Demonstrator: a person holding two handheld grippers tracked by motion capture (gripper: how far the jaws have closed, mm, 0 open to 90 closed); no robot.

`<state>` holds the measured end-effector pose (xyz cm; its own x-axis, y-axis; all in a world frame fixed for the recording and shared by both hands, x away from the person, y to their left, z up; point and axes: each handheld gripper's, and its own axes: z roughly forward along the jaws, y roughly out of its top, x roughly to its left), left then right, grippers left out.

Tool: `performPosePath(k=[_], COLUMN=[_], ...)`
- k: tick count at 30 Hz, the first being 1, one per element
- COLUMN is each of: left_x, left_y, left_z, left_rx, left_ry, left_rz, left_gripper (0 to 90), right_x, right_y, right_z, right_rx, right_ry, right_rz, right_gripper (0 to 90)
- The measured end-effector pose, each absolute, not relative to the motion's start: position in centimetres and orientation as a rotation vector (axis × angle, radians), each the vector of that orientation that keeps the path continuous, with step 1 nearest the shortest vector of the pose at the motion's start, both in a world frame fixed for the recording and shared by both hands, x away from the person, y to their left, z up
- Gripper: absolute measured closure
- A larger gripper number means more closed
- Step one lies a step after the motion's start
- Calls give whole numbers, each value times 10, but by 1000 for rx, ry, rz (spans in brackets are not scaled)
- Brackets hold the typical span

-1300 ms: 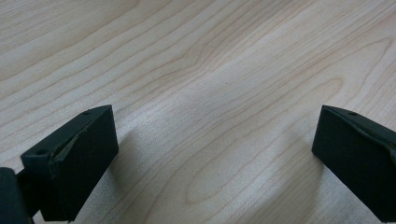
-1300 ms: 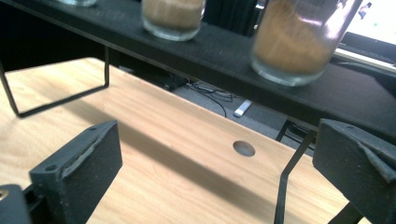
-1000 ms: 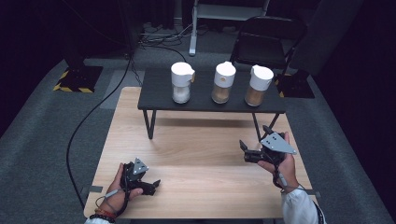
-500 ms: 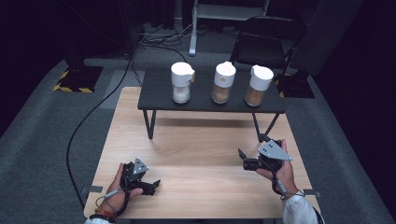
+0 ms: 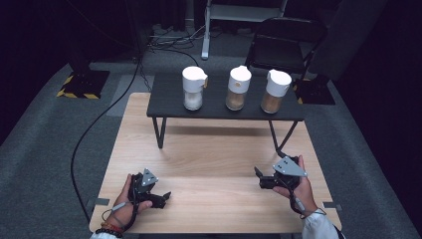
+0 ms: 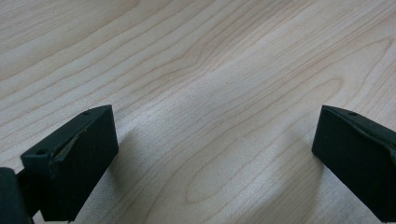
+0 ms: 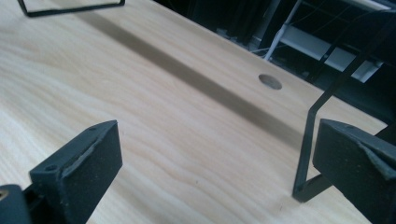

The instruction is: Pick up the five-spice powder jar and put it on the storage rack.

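Near the desk's (image 5: 209, 149) front edge both grippers rest low, left gripper (image 5: 160, 197) and right gripper (image 5: 261, 178), fingers apart on nothing. Well beyond, on the black riser shelf (image 5: 219, 107) along the far edge, stand three white-lidded jars (image 5: 238, 88): probably rigid, smooth, somewhat heavy; I'd grip around the body under the lid. Bare wood between leaves ample room.

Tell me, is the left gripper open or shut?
Open. The left gripper has its two black jaws far apart, with bare wooden table between them and nothing held.
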<state>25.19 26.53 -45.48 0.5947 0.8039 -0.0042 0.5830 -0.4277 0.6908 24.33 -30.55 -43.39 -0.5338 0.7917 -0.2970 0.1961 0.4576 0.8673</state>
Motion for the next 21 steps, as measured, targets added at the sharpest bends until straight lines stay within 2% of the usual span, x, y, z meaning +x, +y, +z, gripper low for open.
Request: performPosePath(k=[21], left_x=[252], left_y=[266], left_z=[-455], left_rx=[2163], left_ry=[1092], left_rz=[432], left_gripper=[1], right_x=[247], right_y=[-323], right_z=[-456], right_rx=[898], right_ry=[2136], right_rz=[897], right_gripper=[11])
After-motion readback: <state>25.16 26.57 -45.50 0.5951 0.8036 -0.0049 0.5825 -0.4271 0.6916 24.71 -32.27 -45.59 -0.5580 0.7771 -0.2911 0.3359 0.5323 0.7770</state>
